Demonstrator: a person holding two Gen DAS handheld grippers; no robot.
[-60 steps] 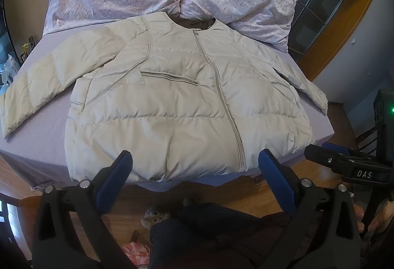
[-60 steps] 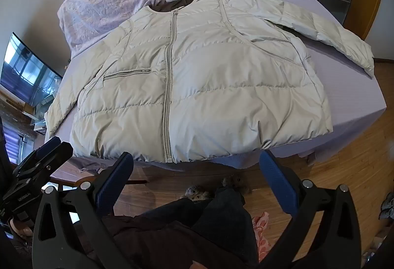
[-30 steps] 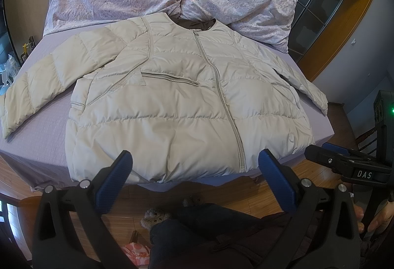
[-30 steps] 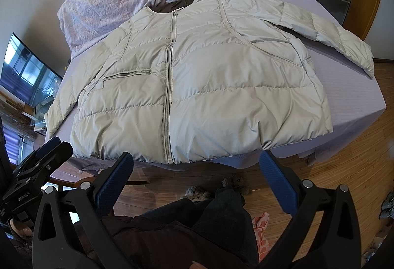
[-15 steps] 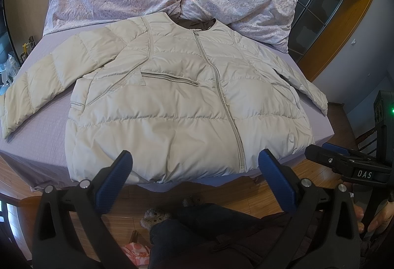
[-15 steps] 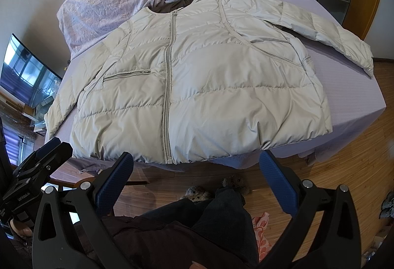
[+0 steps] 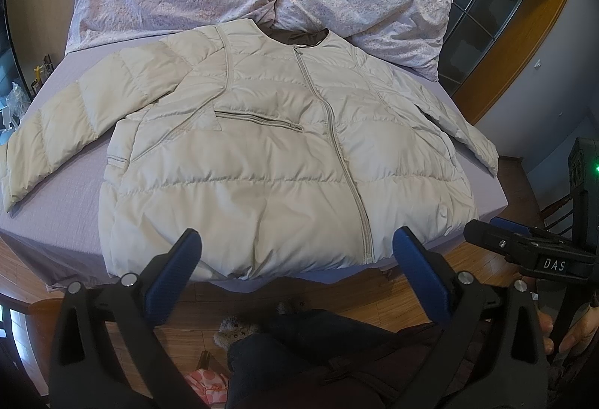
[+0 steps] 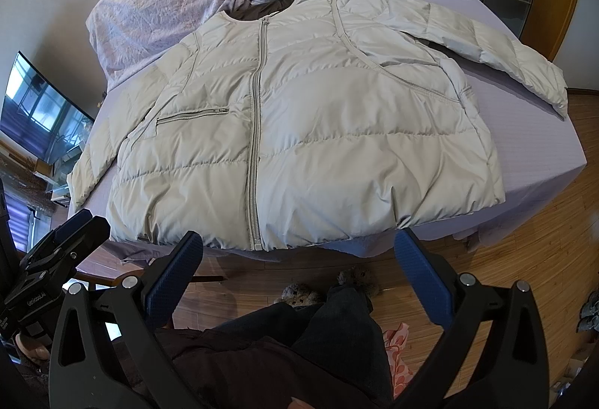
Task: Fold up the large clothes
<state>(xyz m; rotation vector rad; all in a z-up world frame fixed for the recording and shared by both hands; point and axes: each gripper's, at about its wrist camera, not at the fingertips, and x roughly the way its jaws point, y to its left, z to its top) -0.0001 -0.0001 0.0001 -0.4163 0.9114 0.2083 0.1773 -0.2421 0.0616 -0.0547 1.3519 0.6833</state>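
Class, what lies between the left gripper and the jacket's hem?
Nothing: only open air above the wooden floor. The left gripper hangs short of the jacket, as the left wrist view shows.

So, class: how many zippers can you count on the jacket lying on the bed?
2: the main zipper running down the jacket front, and a short pocket zipper beside it on the chest. Others may be hidden in the seams.

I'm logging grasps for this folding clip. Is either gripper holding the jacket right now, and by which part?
Nothing is held. The left gripper and right gripper both stand open, short of the jacket, which lies flat on the bed.
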